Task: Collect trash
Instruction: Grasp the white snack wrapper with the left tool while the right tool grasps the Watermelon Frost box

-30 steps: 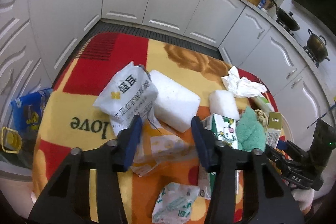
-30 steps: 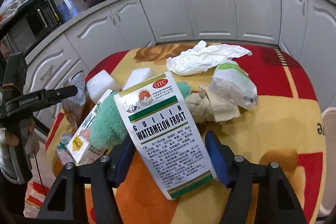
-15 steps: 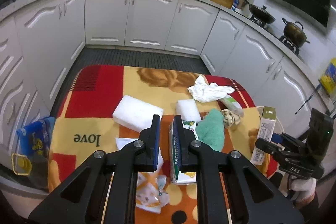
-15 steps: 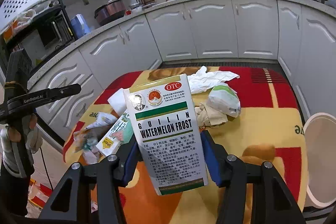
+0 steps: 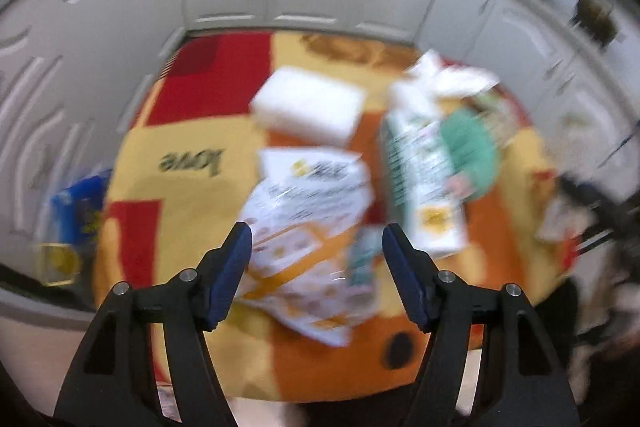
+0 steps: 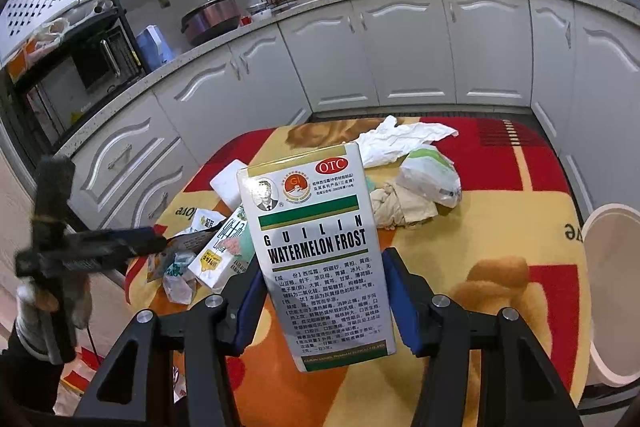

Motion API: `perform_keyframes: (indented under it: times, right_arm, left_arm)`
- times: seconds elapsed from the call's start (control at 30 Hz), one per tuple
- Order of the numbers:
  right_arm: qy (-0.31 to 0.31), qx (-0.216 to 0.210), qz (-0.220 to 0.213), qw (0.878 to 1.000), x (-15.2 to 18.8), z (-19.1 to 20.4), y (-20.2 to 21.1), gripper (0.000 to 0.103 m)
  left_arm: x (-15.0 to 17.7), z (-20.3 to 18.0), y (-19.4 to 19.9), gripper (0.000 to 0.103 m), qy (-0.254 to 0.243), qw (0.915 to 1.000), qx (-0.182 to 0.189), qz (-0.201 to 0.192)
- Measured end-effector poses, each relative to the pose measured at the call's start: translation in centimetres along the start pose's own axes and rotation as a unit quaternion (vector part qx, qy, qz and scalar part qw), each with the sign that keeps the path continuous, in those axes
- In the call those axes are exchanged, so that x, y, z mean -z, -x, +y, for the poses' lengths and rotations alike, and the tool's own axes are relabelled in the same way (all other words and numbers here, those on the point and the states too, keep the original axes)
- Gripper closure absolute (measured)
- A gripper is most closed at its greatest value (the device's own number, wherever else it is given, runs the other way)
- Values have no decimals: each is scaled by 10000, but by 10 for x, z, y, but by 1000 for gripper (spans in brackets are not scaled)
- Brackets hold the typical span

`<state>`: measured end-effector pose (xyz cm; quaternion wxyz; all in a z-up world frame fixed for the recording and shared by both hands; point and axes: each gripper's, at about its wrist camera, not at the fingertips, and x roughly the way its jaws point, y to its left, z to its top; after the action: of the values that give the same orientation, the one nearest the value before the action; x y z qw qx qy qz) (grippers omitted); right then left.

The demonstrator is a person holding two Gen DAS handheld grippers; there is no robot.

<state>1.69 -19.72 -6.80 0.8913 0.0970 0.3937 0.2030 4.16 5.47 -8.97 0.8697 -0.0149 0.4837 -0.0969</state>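
My right gripper (image 6: 324,291) is shut on a white "Guilin Watermelon Frost" medicine box (image 6: 316,251) and holds it upright above the table. My left gripper (image 5: 316,259) is open and empty, low over a crumpled white and orange plastic wrapper (image 5: 308,223); that view is blurred. Beside the wrapper lie a milk carton (image 5: 424,187), a green cloth (image 5: 476,151) and a white foam block (image 5: 308,107). The left gripper also shows in the right wrist view (image 6: 152,241). Crumpled white paper (image 6: 400,139), a white plastic bag (image 6: 432,177) and a beige rag (image 6: 400,205) lie on the far side.
The table carries a red, yellow and orange cloth (image 6: 500,227). A white bin (image 6: 612,287) stands off the table's right edge. White kitchen cabinets (image 6: 400,59) curve round behind. A blue bag (image 5: 76,211) sits on the floor at the left.
My left gripper has opened, let the plastic wrapper drop and swung down towards the table. My right gripper has lifted the medicine box higher and drawn back.
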Motion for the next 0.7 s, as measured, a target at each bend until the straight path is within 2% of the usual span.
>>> perform_keyframes:
  times: [0.07, 0.1, 0.17, 0.23, 0.33, 0.5, 0.7]
  right_arm:
    - [3, -13, 21, 10000, 1, 0, -1, 49]
    - [3, -12, 28, 10000, 2, 0, -1, 49]
    - [-6, 1, 40, 10000, 1, -1, -2, 49]
    - [-17, 7, 43, 10000, 1, 0, -2, 49]
    - [-10, 13, 21, 10000, 2, 1, -1, 49]
    - [23, 24, -100, 9999, 0, 2, 8, 49]
    - [-19, 72, -283, 9996, -2, -2, 23, 50]
  left_arm:
    - [7, 9, -9, 39, 34, 9999, 24, 93]
    - [8, 14, -13, 45, 65, 9999, 10, 92]
    - [8, 24, -12, 47, 218, 9994, 256, 17]
    - [6, 33, -10, 57, 420, 9977, 538, 22]
    - [1, 39, -3, 66, 576, 9959, 694, -20]
    - [-7, 36, 19, 68, 630, 9938, 878, -246]
    - [-25, -1, 61, 69, 227, 9894, 1264, -681]
